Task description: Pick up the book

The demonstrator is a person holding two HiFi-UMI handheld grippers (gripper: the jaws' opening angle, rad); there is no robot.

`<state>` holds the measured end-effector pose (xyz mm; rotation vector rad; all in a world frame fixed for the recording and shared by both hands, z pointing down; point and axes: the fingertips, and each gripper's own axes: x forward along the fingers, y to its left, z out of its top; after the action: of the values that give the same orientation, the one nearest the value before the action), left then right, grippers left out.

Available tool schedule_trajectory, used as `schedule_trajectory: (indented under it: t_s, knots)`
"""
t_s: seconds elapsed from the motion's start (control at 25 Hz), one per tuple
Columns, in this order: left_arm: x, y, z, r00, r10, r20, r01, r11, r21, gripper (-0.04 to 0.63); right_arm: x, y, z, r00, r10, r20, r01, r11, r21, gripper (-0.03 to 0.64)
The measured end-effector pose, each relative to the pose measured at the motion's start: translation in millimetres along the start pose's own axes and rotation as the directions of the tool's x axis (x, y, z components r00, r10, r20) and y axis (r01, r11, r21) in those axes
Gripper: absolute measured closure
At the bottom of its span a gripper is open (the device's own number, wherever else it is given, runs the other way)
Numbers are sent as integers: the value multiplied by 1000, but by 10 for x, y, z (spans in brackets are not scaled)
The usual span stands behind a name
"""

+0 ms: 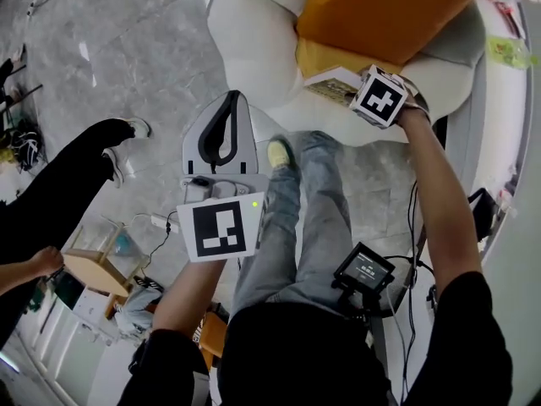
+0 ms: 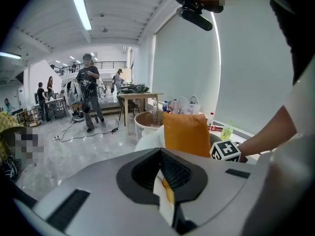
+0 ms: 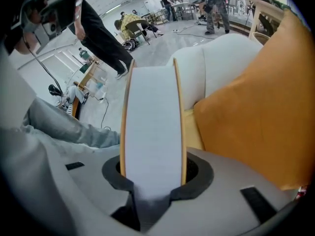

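The book [image 1: 325, 81] has yellow covers and a white page edge. My right gripper [image 1: 342, 90] is shut on it and holds it just above the front of the white armchair [image 1: 254, 32]. In the right gripper view the book [image 3: 151, 127] stands upright between the jaws of the right gripper [image 3: 152, 168], pressed from both sides. An orange cushion [image 1: 380, 7] lies on the armchair seat behind it. My left gripper [image 1: 228, 98] hangs lower left over the floor, jaws together at the tips with nothing held. In its own view the left gripper [image 2: 160, 154] points towards the armchair.
The person's jeans leg [image 1: 313, 218] and yellow-green shoe [image 1: 279, 152] stand between the grippers. Another person in black trousers [image 1: 68, 167] is at the left, near a small wooden stand [image 1: 93, 265]. Cables lie on the floor. A counter [image 1: 507, 74] runs along the right.
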<state>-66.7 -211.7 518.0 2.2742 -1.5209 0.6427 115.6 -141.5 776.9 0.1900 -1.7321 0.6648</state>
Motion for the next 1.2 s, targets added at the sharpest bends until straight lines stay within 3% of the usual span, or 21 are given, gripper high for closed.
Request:
schedule_trajectory:
  t_s: [0.28, 0.56, 0.92, 1.2]
  knots:
    - [-380, 83, 421, 997, -33, 72, 31, 999, 28, 586, -764, 86, 236, 987, -110, 117, 104, 993, 57, 466]
    - [-894, 102, 605, 994, -44, 102, 39, 998, 46, 586, -1701, 331, 445, 937, -223, 268, 194, 972, 132, 466]
    - [-1441, 92, 852, 987, -56, 153, 45, 996, 73, 586, -2931, 824, 617, 820, -302, 487, 229, 952, 206, 466]
    - [-1819, 111, 1183, 975, -56, 216, 36, 994, 99, 586, -3782, 1314, 689, 668, -345, 659, 191, 936, 296, 466]
